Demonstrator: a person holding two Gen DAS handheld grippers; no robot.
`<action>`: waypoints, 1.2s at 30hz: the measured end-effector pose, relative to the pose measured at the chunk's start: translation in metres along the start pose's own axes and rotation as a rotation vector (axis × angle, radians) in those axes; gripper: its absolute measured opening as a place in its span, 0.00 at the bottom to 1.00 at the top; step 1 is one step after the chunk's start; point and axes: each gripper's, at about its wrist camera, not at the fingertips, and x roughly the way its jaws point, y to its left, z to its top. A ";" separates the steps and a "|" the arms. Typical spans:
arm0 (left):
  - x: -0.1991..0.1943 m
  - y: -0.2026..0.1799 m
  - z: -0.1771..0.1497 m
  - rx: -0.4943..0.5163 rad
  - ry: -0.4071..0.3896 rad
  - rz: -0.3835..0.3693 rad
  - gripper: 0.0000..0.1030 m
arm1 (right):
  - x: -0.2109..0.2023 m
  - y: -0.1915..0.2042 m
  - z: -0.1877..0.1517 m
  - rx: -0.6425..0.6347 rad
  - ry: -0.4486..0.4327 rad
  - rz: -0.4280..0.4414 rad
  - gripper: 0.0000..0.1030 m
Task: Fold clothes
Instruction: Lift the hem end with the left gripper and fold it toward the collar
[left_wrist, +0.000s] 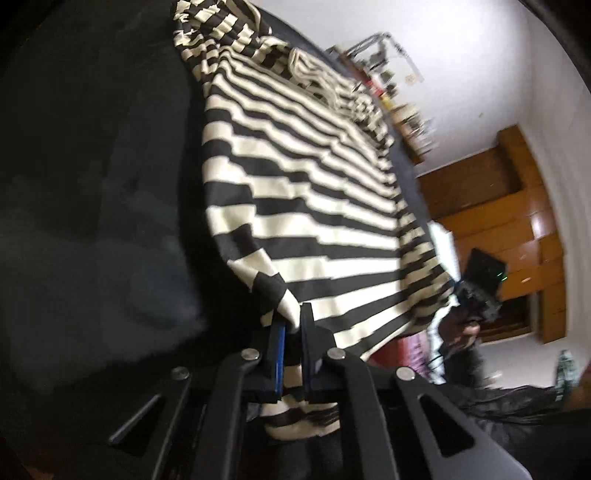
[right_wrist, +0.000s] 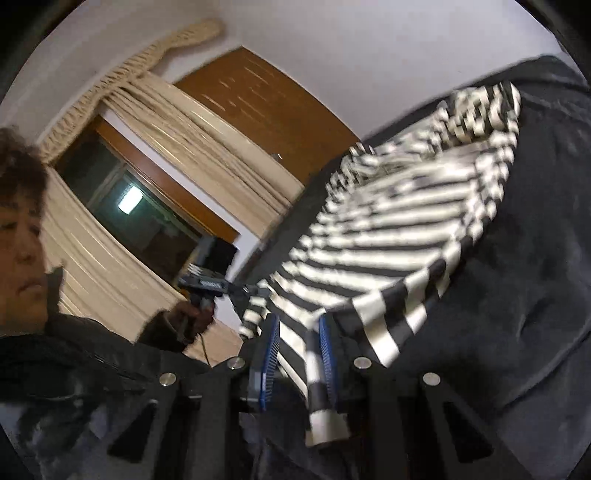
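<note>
Left gripper (left_wrist: 293, 325): fingers (left_wrist: 279, 354) closed tight on a bunched hem corner of the striped garment (left_wrist: 303, 192). Right gripper (right_wrist: 299, 332): blue-padded fingers (right_wrist: 327, 350) narrowed on the opposite hem corner, cloth hanging below the pads. Striped garment: black and cream, spread flat across a dark surface (left_wrist: 110, 184), collar end farthest from both grippers. Beyond: person's hand (right_wrist: 194, 317) on the left gripper's handle, dark sleeve (right_wrist: 110, 347); cream curtains (right_wrist: 166, 122), window (right_wrist: 140, 206), wooden cabinets (left_wrist: 517, 221).

Soft knitted striped garment (left_wrist: 295, 192) on matt dark cloth cover (left_wrist: 92, 184); glossy wooden cabinet (left_wrist: 517, 221)
</note>
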 end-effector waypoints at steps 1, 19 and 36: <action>-0.002 -0.001 0.003 -0.001 -0.011 -0.020 0.07 | -0.002 0.000 0.004 -0.004 -0.017 0.006 0.23; -0.021 -0.038 0.052 0.100 -0.125 -0.168 0.07 | -0.048 -0.006 -0.028 -0.023 0.106 -0.336 0.61; -0.051 -0.076 0.071 0.192 -0.231 -0.281 0.07 | -0.041 0.008 -0.070 0.027 0.157 -0.357 0.61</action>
